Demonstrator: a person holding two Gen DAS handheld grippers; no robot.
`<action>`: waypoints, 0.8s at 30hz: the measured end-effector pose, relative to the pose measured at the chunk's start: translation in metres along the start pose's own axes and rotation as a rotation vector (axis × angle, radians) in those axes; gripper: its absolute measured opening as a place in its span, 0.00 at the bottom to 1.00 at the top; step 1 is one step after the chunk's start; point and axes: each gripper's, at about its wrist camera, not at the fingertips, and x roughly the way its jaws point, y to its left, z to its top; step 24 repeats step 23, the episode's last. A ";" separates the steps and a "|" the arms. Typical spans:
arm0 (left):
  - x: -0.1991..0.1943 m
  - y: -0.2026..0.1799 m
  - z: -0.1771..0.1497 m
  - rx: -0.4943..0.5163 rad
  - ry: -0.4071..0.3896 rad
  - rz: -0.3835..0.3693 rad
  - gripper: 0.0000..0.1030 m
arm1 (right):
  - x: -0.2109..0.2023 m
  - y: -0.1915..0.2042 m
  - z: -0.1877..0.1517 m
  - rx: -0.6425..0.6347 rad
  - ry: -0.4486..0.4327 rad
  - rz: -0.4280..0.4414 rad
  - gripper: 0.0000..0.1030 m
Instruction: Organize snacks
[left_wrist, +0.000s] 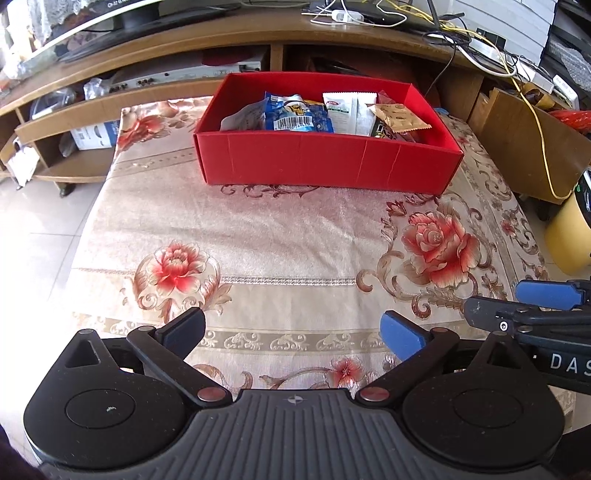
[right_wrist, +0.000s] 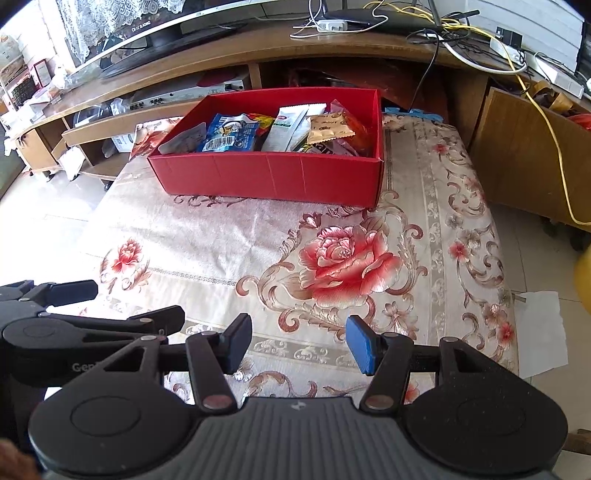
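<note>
A red cardboard box (left_wrist: 325, 162) stands at the far end of a floral-cloth table (left_wrist: 258, 236). It holds several snack packets: a blue bag (left_wrist: 295, 116), a white packet (left_wrist: 345, 112) and a tan packet (left_wrist: 400, 117). The box also shows in the right wrist view (right_wrist: 266, 175), with the blue bag (right_wrist: 229, 134) and tan packet (right_wrist: 327, 128) inside. My left gripper (left_wrist: 293, 334) is open and empty over the near end of the cloth. My right gripper (right_wrist: 299, 343) is open and empty, beside the left one.
A wooden TV stand (left_wrist: 258, 40) with shelves, cables and a power strip runs behind the table. A yellow container (left_wrist: 569, 236) stands at the right on the floor. White paper (right_wrist: 543, 332) lies on the tiled floor at the right. The right gripper's fingers (left_wrist: 546, 295) show at the left view's edge.
</note>
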 end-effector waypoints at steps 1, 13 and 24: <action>0.000 0.000 0.000 0.001 -0.001 0.001 0.99 | 0.000 0.000 0.000 -0.001 0.001 0.000 0.53; -0.002 0.001 -0.004 0.007 0.002 0.008 0.99 | -0.001 0.002 -0.004 -0.008 0.008 0.000 0.53; -0.004 0.002 -0.005 0.008 -0.006 0.031 1.00 | -0.001 0.004 -0.005 -0.015 0.016 0.005 0.55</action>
